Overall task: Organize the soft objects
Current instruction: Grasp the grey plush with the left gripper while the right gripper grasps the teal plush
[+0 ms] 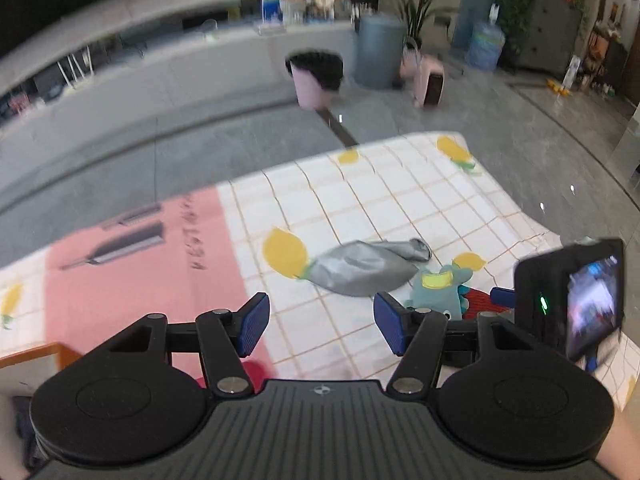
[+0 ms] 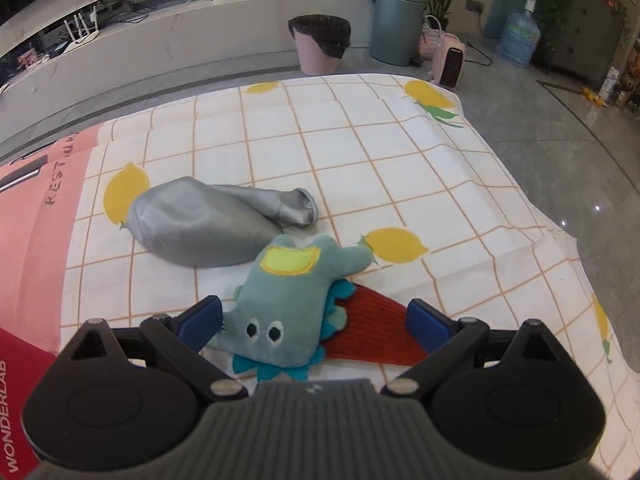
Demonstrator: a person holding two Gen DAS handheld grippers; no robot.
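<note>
A teal plush toy (image 2: 288, 304) with a yellow patch lies on the lemon-print checked cloth (image 2: 360, 152), partly over a red knitted piece (image 2: 372, 324). Behind it lies a limp silver balloon (image 2: 204, 224). My right gripper (image 2: 316, 324) hovers just above the plush, jaws wide apart, the toy's head between the blue pads, no contact visible. In the left wrist view my left gripper (image 1: 322, 326) stands open above bare cloth, to the left of the plush (image 1: 436, 292) and in front of the balloon (image 1: 360, 266). The right gripper's camera body (image 1: 572, 296) shows at the right.
A pink printed sheet (image 2: 36, 220) covers the table's left part. On the floor beyond stand a pink bin with a black liner (image 2: 320, 42), a grey-blue bin (image 2: 398, 24), a small pink heater (image 2: 450, 60) and a water jug (image 2: 518, 40). The cloth drops off at the right edge.
</note>
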